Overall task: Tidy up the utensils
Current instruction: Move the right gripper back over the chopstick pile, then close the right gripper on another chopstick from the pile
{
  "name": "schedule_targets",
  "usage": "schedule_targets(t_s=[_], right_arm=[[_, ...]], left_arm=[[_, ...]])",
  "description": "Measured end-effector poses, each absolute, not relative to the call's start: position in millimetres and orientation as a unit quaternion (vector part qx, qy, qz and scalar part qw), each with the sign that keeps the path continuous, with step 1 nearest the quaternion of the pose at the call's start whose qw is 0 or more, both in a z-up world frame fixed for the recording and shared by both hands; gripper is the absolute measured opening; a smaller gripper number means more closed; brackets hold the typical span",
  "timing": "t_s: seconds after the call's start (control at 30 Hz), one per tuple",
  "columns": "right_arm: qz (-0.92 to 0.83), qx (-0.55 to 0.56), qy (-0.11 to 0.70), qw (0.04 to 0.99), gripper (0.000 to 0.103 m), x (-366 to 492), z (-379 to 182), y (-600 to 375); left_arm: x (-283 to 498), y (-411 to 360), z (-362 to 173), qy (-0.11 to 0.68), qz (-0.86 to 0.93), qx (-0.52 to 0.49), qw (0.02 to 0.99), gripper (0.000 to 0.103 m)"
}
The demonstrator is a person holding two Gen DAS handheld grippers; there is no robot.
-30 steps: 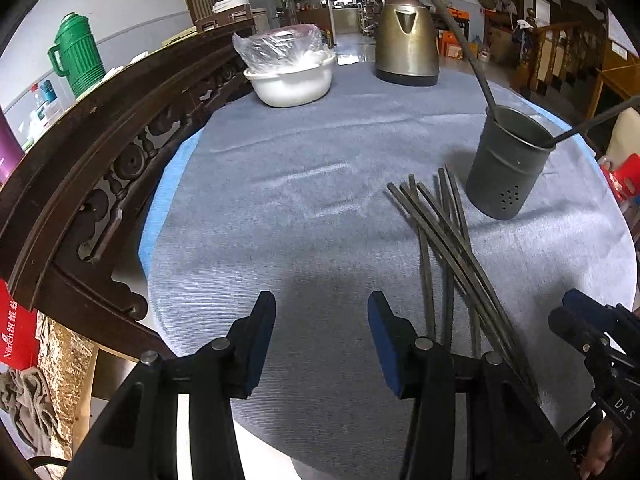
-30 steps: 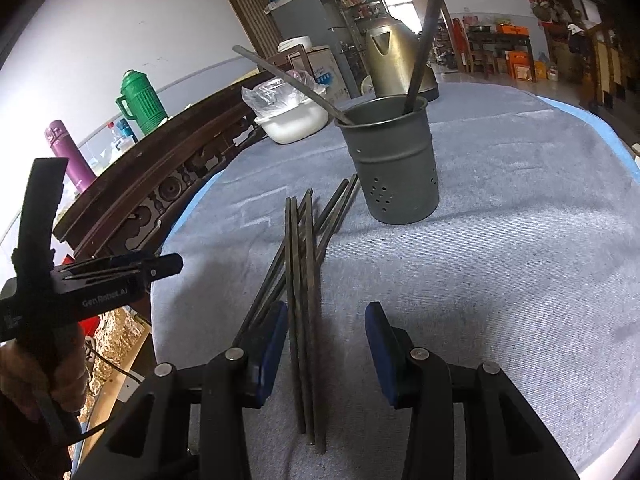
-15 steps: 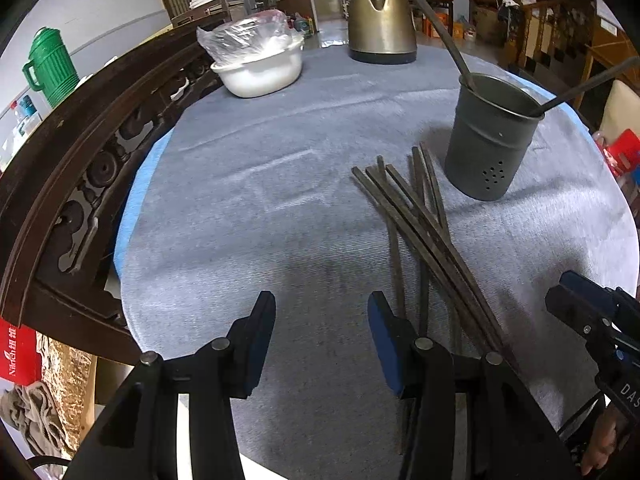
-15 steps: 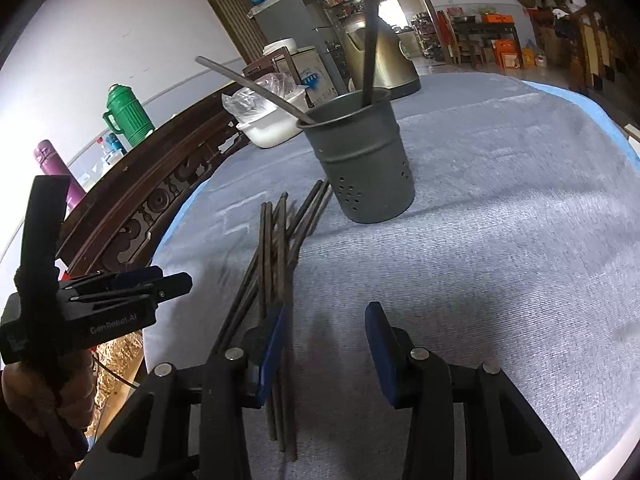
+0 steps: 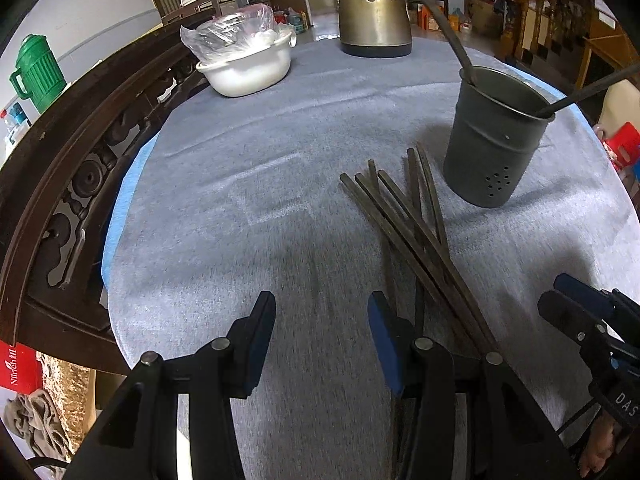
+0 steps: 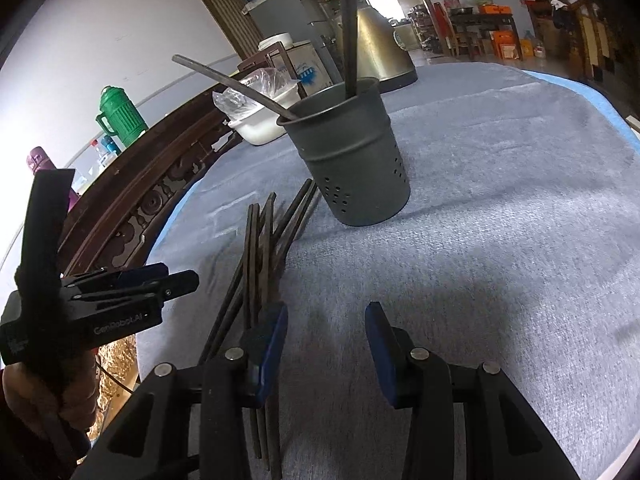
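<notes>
Loose bundle of dark chopsticks [image 5: 416, 232] lies fanned and crossed on the grey cloth [image 5: 256, 208], far tips just beside the perforated holder [image 5: 494, 140], near ends running under my grippers. The holder stands upright with two long dark utensils [image 6: 348, 20] leaning in it already.

My left gripper [image 5: 322, 344] hovers over bare cloth, jaws apart and empty; the sticks pass beside and under its right finger, not between the pads. My right gripper [image 6: 326, 348] is also apart and empty; the bundle runs under its left finger [image 6: 272, 344], none in the gap.

Risks, as I judge them:
- Neither gap is lined up, so closing now pinches cloth or nudges the pile.
- The sticks overlap, so a grab may take several, or one may roll out.
- The two grippers sit near each other at the same end and could collide.
- The holder looks light; a long stick hitting its rim might tip it.

Kettle [image 5: 374, 4] and bowl [image 5: 248, 68] are well apart, at the far side.
</notes>
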State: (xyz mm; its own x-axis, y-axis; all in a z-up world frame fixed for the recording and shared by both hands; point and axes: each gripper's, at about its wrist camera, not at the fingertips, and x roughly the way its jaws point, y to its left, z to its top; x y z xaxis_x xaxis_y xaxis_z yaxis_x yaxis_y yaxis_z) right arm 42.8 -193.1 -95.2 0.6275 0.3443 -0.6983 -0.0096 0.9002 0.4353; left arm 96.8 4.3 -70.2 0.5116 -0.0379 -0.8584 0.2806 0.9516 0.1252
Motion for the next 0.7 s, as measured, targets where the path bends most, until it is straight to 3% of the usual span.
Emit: schedule_targets(t_s=[0.33,0.7], right_arm=[[0.118,0.188,0.425,0.877,0.044,52.7,-95.2,-179.3],[0.138,0.167,0.421,0.881,0.04,69.4,-88.6,-157.7]], left_arm=[[109.7,11.3,-74.2,0.493,-0.097,0.111,0.858,0.049],[159.9,44.2,-82.6,0.533,-0.151,-0.027,0.832,0.049]])
